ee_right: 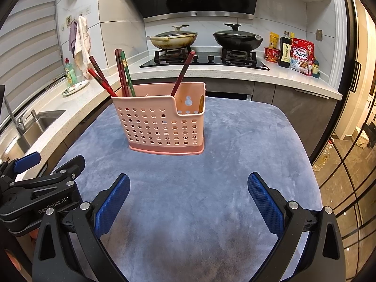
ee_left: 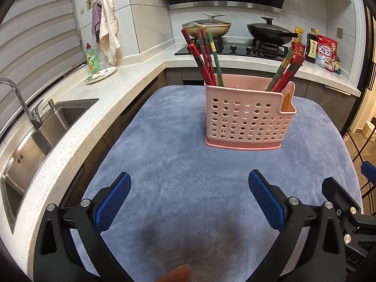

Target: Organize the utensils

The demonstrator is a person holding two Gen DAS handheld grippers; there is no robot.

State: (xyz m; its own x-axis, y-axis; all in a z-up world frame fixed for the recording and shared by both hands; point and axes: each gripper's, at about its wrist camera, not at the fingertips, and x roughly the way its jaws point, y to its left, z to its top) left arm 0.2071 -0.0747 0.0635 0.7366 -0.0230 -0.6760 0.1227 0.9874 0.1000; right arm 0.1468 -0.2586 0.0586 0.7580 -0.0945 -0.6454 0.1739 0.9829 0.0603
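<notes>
Both held wide and empty: left hand-held gripper [ee_left: 189, 183], right hand-held gripper [ee_right: 188, 184]. Straight ahead of both on the blue-covered surface [ee_left: 164, 164], pink utensil basket [ee_left: 249, 115], chopsticks [ee_left: 206, 58] already upright inside in two leaning bunches. Nothing loose nearby; task judged nearly or fully done.

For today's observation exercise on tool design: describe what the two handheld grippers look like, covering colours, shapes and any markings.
Both the left gripper and the right gripper have black angular plastic frames with triangular cut-outs and silver round bolt heads. Each finger carries a blue pad with a fine diamond-knurled texture. The left gripper's body, seen in the right wrist view, bears white "GenRobot.AI" lettering. No cables or sleeves are visible.
</notes>
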